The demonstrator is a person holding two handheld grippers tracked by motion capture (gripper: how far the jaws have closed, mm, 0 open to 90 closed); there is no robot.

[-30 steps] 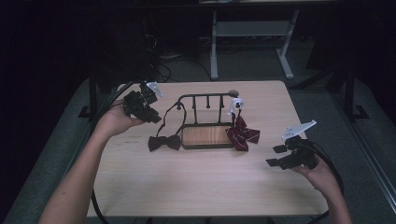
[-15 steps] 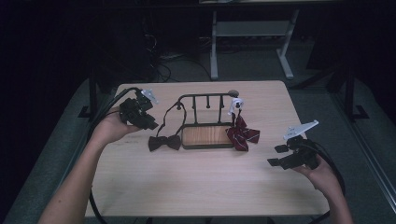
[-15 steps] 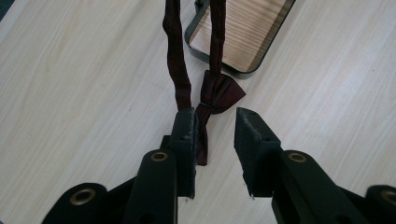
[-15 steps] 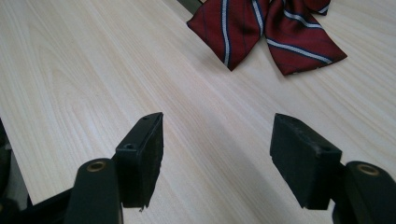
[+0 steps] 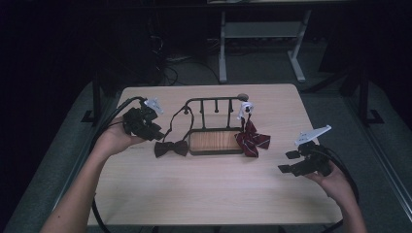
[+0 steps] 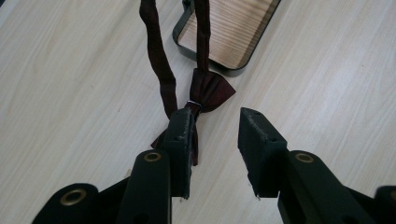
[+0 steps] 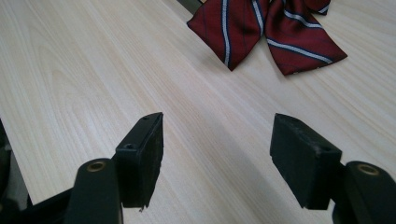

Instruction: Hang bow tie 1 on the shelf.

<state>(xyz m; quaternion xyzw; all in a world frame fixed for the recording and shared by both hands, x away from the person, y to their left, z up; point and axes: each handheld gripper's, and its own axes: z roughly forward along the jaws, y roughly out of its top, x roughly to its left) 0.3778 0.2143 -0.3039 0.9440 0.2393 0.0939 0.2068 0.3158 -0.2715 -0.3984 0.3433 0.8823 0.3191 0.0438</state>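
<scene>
Left tool open, jaws apart, empty, low over surface just left of dark bow tie. In left gripper view, bow tie lies flat just beyond jaw tips, strap running up to rack. Striped bow tie lies at rack's right end. Right tool wide open, empty, well right of striped tie.

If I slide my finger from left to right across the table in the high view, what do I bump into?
Left gripper → dark bow tie → wooden tray of the rack → red striped bow tie → right gripper.
</scene>
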